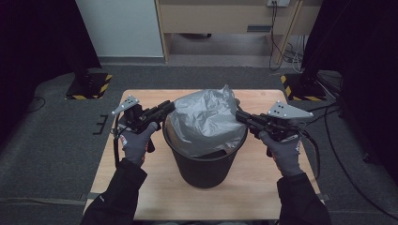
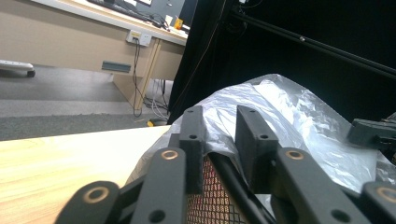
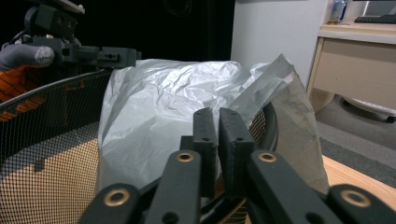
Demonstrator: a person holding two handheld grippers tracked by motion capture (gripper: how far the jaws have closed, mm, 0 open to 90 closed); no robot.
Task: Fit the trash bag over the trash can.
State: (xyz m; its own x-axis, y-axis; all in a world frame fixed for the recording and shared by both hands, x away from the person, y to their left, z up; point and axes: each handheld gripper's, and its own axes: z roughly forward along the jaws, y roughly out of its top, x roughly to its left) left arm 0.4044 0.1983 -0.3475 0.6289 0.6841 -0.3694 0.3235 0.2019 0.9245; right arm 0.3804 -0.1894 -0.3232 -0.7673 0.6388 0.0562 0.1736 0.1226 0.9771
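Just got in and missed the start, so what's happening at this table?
A person is fitting a grey plastic bag into a black mesh bin on the wooden table, with a gripper in each hand. The right gripper has its jaws almost together at the bin's rim, apparently pinching the bag's edge. The left gripper is at the opposite rim, jaws apart with bag between them. Most of the bag bulges above the bin, not yet pushed in.
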